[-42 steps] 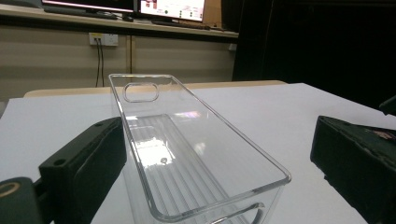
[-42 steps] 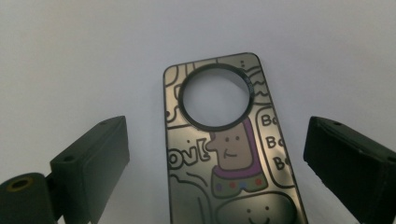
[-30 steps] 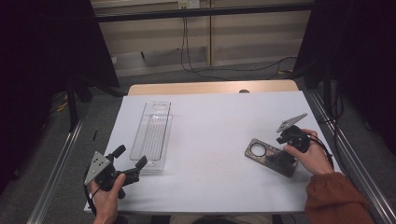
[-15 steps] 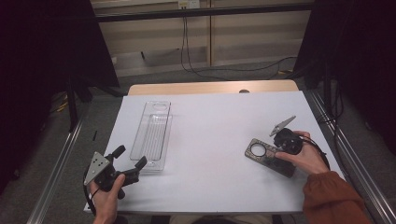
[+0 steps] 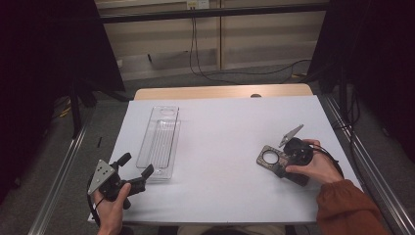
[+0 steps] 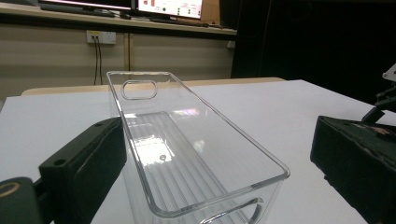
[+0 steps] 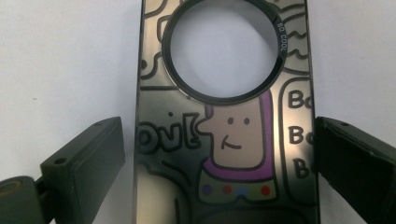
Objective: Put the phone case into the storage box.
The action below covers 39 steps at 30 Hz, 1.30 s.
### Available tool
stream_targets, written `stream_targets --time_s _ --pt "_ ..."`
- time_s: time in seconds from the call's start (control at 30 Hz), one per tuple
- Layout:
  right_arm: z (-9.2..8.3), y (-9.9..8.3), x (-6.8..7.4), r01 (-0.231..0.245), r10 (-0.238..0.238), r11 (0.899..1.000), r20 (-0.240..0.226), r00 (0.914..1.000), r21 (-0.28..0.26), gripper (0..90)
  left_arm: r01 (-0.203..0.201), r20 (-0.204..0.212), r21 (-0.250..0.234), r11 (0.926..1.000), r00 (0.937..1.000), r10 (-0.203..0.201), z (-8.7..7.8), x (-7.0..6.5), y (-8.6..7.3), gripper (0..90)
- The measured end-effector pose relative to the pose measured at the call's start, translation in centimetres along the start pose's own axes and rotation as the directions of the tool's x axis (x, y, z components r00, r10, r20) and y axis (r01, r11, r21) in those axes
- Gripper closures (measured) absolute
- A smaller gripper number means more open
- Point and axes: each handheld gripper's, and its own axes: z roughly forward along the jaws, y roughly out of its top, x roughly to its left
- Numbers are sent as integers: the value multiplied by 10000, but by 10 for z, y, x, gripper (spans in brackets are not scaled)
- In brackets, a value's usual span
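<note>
Clear plastic forms the long bin (image 5: pixel 159 142) at the table's left; our left gripper (image 5: pixel 135 170) rests at its near end, jaws spread either side of the end wall without touching. At the right, we straddle the dark illustrated phone case (image 7: pixel 224 121) with the right gripper (image 5: pixel 279 164), jaws apart along its long edges, presumably aligned for a firm pinch.

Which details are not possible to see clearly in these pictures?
- Flat dark case, right gripper view: its lower end is cut off by the bottom edge; the lettering at its right side is partly cut off.
- Same case, high view: the right gripper and the hand cover its near part.
- Clear tray, left gripper view: its near end runs off the bottom edge.
</note>
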Motion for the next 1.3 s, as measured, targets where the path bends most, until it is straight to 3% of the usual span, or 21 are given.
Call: stream_targets --time_s 0.17,0.5,0.77,1.3 --pt "-1 -1 -1 13 -12 9999 93 10000 -161 85 19 8 -10 10000 10000 -19 0 0 0 36" --pt "-1 -1 2 324 -328 9994 328 9989 114 86 124 -24 -39 9999 9999 -124 0 -1 0 36" --pt "-2 1 5 133 -150 9991 417 9990 393 119 18 34 70 10000 10000 -18 0 0 -1 36" --pt "-3 1 5 -40 25 9997 614 9981 245 122 -6 8 134 9999 10000 6 1 -1 -1 36"
